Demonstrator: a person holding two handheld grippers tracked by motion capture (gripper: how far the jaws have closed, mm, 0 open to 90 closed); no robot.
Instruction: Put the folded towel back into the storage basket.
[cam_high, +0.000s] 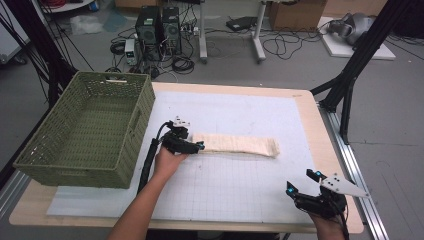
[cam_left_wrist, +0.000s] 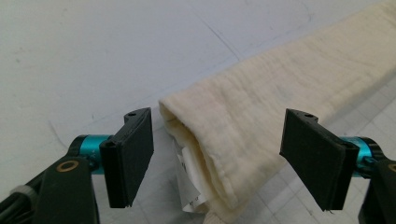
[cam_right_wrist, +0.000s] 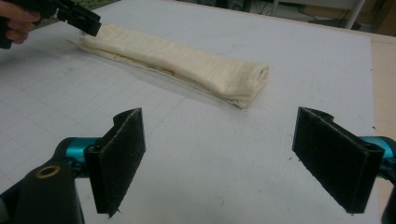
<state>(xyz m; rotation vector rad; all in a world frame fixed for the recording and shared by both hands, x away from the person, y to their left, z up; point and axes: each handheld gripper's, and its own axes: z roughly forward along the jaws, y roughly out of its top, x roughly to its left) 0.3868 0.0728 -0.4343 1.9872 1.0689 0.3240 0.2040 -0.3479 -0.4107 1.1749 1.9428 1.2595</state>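
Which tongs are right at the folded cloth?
The left tongs, at the cream folded cloth's left end, open around it. The right tongs wait apart near the table's front corner.

Soft cream cloth towel (cam_high: 236, 145), woven green basket (cam_high: 90, 131), matt white mat (cam_high: 240, 185)

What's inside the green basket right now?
The green basket shows bare woven floor and walls in the high view; its near wall hides a strip of floor. The folded cream cloth lies outside, on the white mat.

Folded cloth (cam_high: 236, 145) mid-mat (cam_high: 260, 107) — basket (cam_high: 85, 127) left, overhanging table (cam_high: 307, 107) edge; left gripper (cam_high: 199, 146) at cloth's left end.
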